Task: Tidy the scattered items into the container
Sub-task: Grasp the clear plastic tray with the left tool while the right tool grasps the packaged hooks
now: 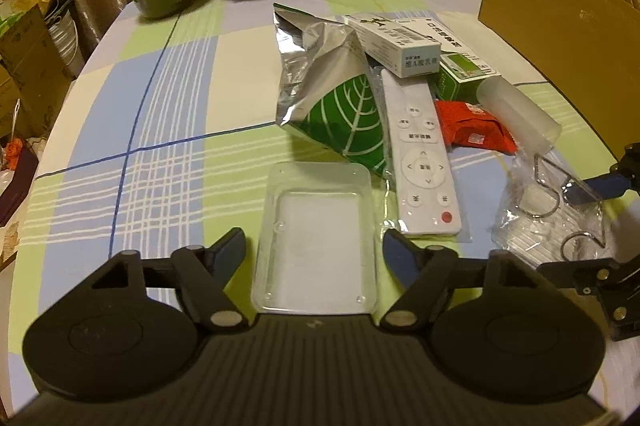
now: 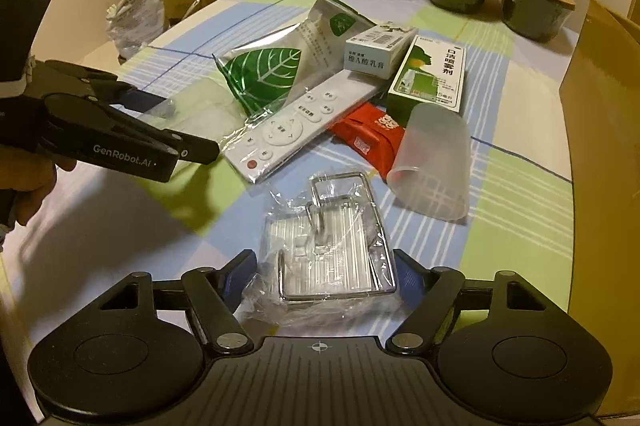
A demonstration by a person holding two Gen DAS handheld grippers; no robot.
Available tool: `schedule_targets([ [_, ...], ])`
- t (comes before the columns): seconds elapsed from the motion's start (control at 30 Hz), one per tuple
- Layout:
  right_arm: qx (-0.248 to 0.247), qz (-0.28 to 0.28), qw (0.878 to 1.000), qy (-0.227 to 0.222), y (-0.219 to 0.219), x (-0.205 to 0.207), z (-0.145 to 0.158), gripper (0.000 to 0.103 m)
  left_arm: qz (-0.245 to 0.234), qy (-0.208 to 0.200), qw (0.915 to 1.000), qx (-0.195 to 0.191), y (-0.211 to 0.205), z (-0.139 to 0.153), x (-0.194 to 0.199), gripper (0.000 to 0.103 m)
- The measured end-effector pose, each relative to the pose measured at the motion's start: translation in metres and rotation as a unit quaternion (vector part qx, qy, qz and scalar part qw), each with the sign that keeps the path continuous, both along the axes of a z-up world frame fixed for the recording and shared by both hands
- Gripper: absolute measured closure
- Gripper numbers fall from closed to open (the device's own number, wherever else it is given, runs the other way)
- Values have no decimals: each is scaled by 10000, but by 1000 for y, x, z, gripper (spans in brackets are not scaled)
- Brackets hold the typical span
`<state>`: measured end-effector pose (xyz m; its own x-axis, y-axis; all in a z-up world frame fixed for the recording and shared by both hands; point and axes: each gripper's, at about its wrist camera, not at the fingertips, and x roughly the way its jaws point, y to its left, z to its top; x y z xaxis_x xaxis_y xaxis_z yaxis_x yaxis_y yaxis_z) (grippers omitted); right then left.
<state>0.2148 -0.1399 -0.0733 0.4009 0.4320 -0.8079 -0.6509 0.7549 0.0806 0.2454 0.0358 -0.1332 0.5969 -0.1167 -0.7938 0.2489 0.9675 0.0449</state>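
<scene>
Scattered items lie clustered on the checked counter (image 1: 160,114). From your left wrist, your left gripper (image 1: 314,254) has its jaws spread wide either side of a clear plastic tray (image 1: 316,238), which lies flat between them, beside a white remote (image 1: 422,154) and foil pouch (image 1: 332,94).

From your right wrist, your right gripper (image 2: 324,270) has its jaws released around a plastic-wrapped wire rack (image 2: 332,250). A cardboard box (image 2: 600,154) stands at the right edge.

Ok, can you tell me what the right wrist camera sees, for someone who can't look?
The right gripper has its open fingers either side of a plastic-wrapped wire rack on a checked tablecloth. Behind lie a white remote, a frosted cup on its side, a red packet, boxes and a leaf-print pouch. The left gripper reaches in from the left.
</scene>
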Motion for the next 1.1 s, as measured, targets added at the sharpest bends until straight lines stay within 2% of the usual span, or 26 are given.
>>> schedule_targets([
  [0.13,-33,-80,10000,-19,-1,-1,1,32,6,55,9999,-161,1,1,0,50],
  [0.2,-15,-163,9999,-12,-3,-1,3,42,18,77,9998,-158,1,1,0,51],
  [0.3,16,-237,9997,-7,-5,-1,5,44,39,118,9998,-161,1,2,-1,51],
  [0.57,17,-346,9992,-196,-14,-7,15,45,16,93,10000,-10,-2,8,-12,51],
  [1.1,35,-663,9968,-435,-41,-32,38,45,-34,-135,9998,-152,-17,38,-39,51],
])
